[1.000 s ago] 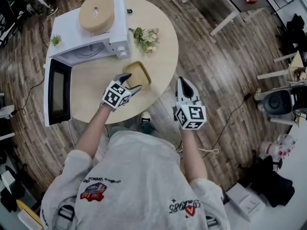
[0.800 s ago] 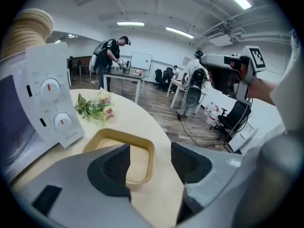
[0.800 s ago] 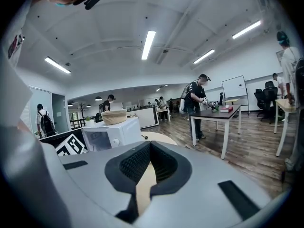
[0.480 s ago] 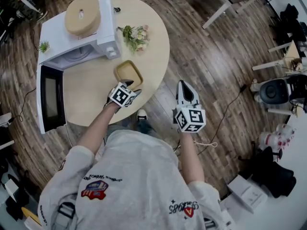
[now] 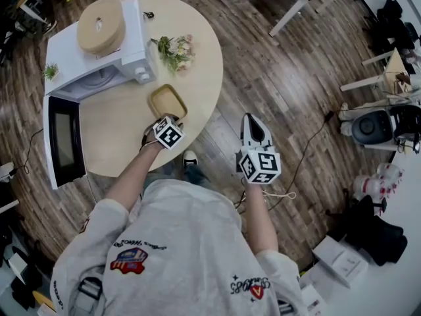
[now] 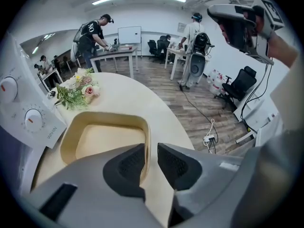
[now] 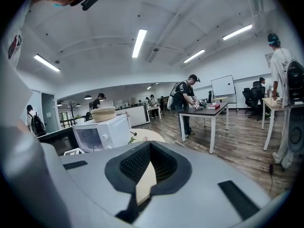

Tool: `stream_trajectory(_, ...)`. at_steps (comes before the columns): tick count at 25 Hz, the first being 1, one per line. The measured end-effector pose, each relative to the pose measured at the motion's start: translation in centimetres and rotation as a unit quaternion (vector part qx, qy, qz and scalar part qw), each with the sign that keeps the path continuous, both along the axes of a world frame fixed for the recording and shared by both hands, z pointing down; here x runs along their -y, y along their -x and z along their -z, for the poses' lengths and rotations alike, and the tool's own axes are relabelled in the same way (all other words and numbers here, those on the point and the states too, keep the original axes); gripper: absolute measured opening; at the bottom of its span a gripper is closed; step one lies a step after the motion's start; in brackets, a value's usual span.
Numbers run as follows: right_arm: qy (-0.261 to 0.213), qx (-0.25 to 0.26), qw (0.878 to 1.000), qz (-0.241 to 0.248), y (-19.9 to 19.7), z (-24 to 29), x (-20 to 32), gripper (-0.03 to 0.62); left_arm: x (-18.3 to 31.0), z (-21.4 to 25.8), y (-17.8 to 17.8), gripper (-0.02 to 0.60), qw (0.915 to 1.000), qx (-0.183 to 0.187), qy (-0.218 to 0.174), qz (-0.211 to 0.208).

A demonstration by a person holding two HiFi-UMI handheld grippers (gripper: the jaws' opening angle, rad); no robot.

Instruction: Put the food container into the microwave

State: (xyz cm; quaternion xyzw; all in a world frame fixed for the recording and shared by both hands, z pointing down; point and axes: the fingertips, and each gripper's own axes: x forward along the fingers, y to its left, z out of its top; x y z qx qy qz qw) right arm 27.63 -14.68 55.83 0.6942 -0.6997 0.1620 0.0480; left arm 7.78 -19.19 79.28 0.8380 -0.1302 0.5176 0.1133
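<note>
- Far left, the microwave (image 5: 128, 41) sits on the round table (image 5: 125, 143), door (image 5: 62, 140) swung wide open toward the table edge (a tan basket (image 5: 99, 25) rides on its roof).
- The container (image 5: 167, 102) rests flat on the table just in front of the microwave, empty, near the table's edge.
- The left gripper (image 6: 151, 148) points steeply down at it, jaws astride the container's right wall; they have just been closing, and a thin slit shows beside the right pad, so no pinch yet.
- Flowers (image 5: 172, 50) lie beyond the container, beside the microwave.
- Right side: the right gripper (image 7: 150, 148) hangs off the table over the wood floor, jaws together, holding nothing.
</note>
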Motion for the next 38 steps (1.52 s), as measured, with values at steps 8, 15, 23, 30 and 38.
stream_trajectory(8,-0.001,0.005,1.0,0.01,0.2,0.0,0.5,0.002,0.3,0.1,0.0,0.021,0.9994,0.013,-0.031,-0.002)
stream_trajectory(15,-0.002,0.004,1.0,0.025,0.8,0.2,1.2,0.002,1.8,3.1,0.1,0.017,0.9966,-0.045,-0.061,0.034)
stream_trajectory(23,-0.014,0.004,0.998,0.057,2.7,1.3,3.1,0.002,4.2,8.7,0.9,0.017,0.9761,-0.168,-0.048,0.13)
stream_trajectory(30,-0.027,0.005,0.995,0.099,5.5,2.5,5.2,0.002,4.8,12.8,2.6,0.017,0.9571,-0.232,-0.031,0.172)
stream_trajectory(38,-0.035,0.009,0.987,0.157,9.9,3.2,7.9,0.001,4.7,15.8,6.2,0.017,0.9405,-0.263,-0.04,0.212)
